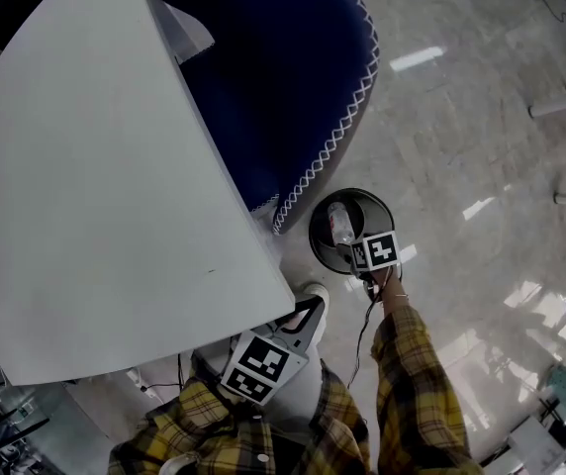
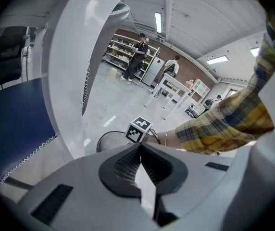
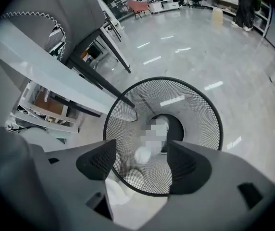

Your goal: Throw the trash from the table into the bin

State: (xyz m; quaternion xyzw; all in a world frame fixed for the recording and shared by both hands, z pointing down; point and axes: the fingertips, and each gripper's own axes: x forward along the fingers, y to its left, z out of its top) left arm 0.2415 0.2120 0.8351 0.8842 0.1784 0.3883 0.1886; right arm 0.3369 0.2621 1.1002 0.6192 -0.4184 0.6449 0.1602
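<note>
— Shiny grey floor (image 1: 461, 117) beside a white table (image 1: 95, 186). Where's the trash?
— A clear bottle (image 1: 340, 224) lies inside the black mesh bin (image 1: 315, 236), which stands on the floor just off the table's edge.
— And the right gripper (image 3: 142, 162)?
— It hangs over the bin's mouth with its jaws spread wide. Nothing is between them, and the bottle is below, apart from both.
— So the drop looks done?
— For this piece, I'd judge so. The left gripper (image 2: 140, 165) sits close to the person's body, jaws pressed together on nothing.
— Next?
— Lift the right one clear of the rim and turn to the table. I see no trash on the part in view, so this may be the last piece.
</note>
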